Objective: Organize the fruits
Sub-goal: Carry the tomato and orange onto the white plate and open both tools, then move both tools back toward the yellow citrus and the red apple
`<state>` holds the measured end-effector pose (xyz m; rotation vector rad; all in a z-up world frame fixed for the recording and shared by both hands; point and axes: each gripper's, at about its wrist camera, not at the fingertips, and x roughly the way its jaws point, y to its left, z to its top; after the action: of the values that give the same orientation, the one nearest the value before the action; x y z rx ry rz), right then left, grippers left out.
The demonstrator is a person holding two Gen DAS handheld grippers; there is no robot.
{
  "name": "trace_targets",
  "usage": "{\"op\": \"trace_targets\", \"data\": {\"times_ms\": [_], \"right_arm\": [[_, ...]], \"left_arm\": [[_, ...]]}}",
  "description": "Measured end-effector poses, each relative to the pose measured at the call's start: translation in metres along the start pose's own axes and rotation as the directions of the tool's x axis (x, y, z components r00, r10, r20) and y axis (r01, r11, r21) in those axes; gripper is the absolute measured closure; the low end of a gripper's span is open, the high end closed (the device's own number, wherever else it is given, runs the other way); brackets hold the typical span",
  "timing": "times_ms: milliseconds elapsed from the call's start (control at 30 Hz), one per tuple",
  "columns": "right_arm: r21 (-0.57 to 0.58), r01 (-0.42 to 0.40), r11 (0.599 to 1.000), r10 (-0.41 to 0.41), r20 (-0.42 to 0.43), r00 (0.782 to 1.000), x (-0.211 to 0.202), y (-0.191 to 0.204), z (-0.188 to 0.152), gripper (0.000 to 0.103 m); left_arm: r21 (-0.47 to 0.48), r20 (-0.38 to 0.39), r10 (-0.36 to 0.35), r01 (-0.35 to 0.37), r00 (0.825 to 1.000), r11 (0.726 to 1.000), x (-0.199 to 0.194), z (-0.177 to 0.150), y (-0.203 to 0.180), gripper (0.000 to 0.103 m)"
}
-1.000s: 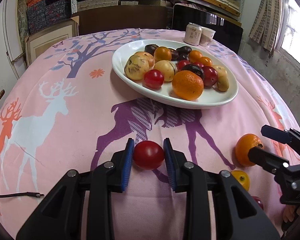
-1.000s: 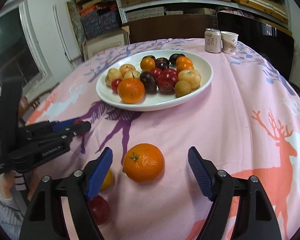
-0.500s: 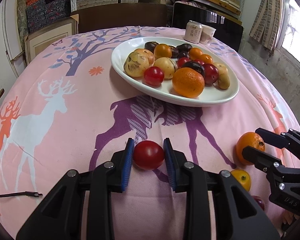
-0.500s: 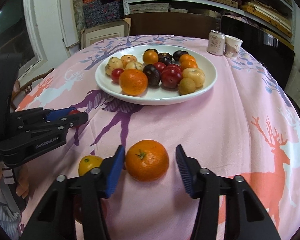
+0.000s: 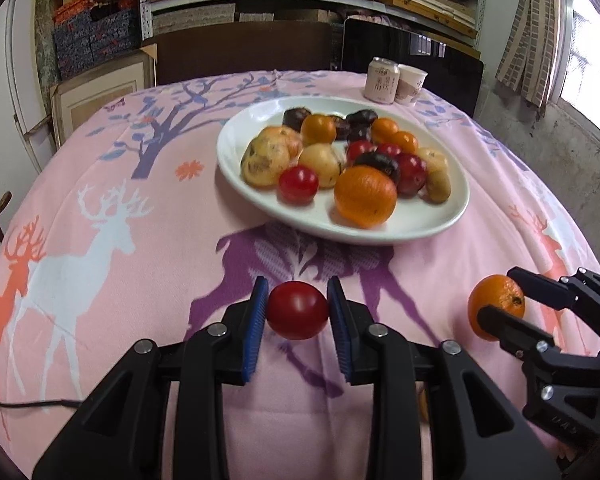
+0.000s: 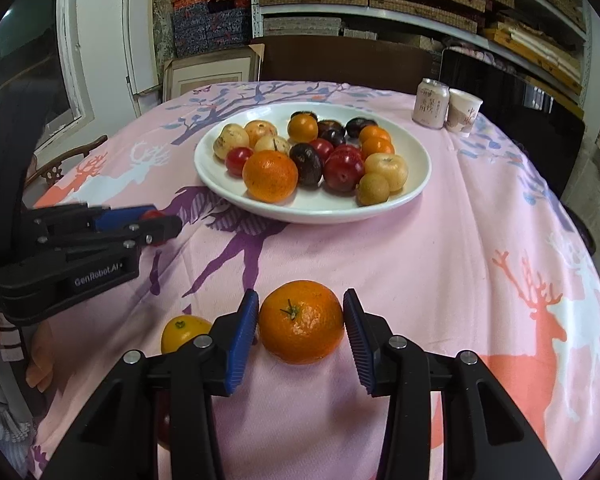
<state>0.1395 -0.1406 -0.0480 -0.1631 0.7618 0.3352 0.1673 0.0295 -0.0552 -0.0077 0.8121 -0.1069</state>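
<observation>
Holding mixed fruits (image 6: 324, 156), white plate (image 6: 414, 184) sits mid-table.

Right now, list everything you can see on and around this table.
tablecloth: one, pink with deer, under everything
plate: one, white, centre of tablecloth
fruit on plate: over a dozen, orange, red, yellow, dark, heaped together
tomato: one, red, in left gripper
orange: one, orange, in right gripper
small fruit: one, yellow, on tablecloth beside right gripper
can: one, pale pink, far edge
paper cup: one, white, beside can
shelves: several, pale, at the back
left gripper: one, black with blue pads, shut on tomato
right gripper: one, same colours, shut on orange
</observation>
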Motion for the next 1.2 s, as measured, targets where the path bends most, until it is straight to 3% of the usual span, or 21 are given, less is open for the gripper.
{"op": "trace_targets", "data": {"times_ms": [333, 633, 733, 867, 1000, 1200], "right_arm": [[-0.008, 0.062, 0.998, -0.061, 0.1, 0.993, -0.002, -0.018, 0.054, 0.059], [0.005, 0.084, 0.996, -0.084, 0.105, 0.991, 0.043, -0.036, 0.109, 0.058], [0.015, 0.075, 0.997, -0.076, 0.093, 0.993, 0.054, -0.04, 0.111, 0.058], [0.016, 0.086, 0.996, -0.088, 0.106, 0.99, 0.053, -0.039, 0.105, 0.049], [-0.002, 0.1, 0.995, -0.099, 0.125, 0.987, 0.037, -0.033, 0.098, 0.048], [-0.046, 0.099, 0.994, -0.092, 0.144, 0.985, -0.001, -0.015, 0.068, 0.044]], "left_arm": [[-0.021, 0.042, -0.023, 0.024, 0.999, 1.0, 0.021, 0.075, -0.002, 0.073], [0.014, 0.019, -0.015, 0.015, 1.0, 1.0, 0.069, 0.117, -0.012, 0.072], [0.014, 0.013, -0.016, 0.016, 1.0, 1.0, 0.076, 0.115, -0.014, 0.044], [0.02, 0.026, -0.002, 0.001, 1.0, 1.0, 0.068, 0.108, -0.014, 0.041], [0.013, 0.033, -0.008, 0.008, 0.999, 1.0, 0.046, 0.093, -0.013, 0.033], [0.019, 0.034, -0.025, 0.024, 0.999, 1.0, -0.007, 0.04, -0.013, 0.024]]}}
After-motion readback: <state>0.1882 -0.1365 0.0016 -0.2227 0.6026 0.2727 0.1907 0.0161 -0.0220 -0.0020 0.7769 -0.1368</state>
